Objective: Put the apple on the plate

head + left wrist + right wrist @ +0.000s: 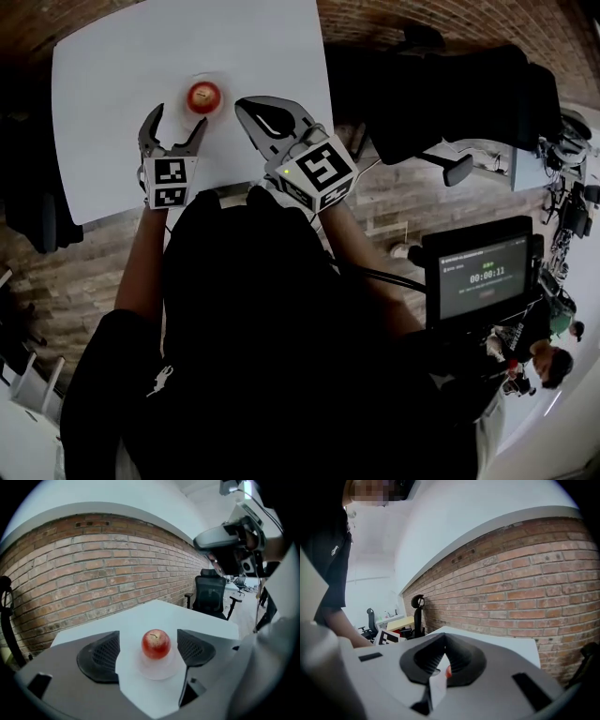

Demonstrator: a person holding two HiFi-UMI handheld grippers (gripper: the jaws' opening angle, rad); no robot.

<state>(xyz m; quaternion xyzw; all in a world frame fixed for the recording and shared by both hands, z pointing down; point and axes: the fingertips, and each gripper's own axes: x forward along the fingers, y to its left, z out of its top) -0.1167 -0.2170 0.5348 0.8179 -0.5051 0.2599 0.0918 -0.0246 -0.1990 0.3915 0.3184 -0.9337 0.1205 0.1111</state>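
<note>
A red apple (203, 95) sits on a small pale plate (218, 82) on the white table (112, 84). In the left gripper view the apple (156, 643) rests upright on the plate (158, 672), a little beyond the jaws. My left gripper (178, 118) (147, 649) is open, just short of the apple, with nothing held. My right gripper (251, 111) (444, 641) is to the right of the plate, its jaw tips meeting and empty. A sliver of the apple (448, 671) shows through the slit below the tips.
The table's near edge (216, 192) runs just behind both grippers. A black office chair (450, 103) stands right of the table, and a screen with a timer (483, 277) is lower right. A brick wall (93, 573) lies beyond the table.
</note>
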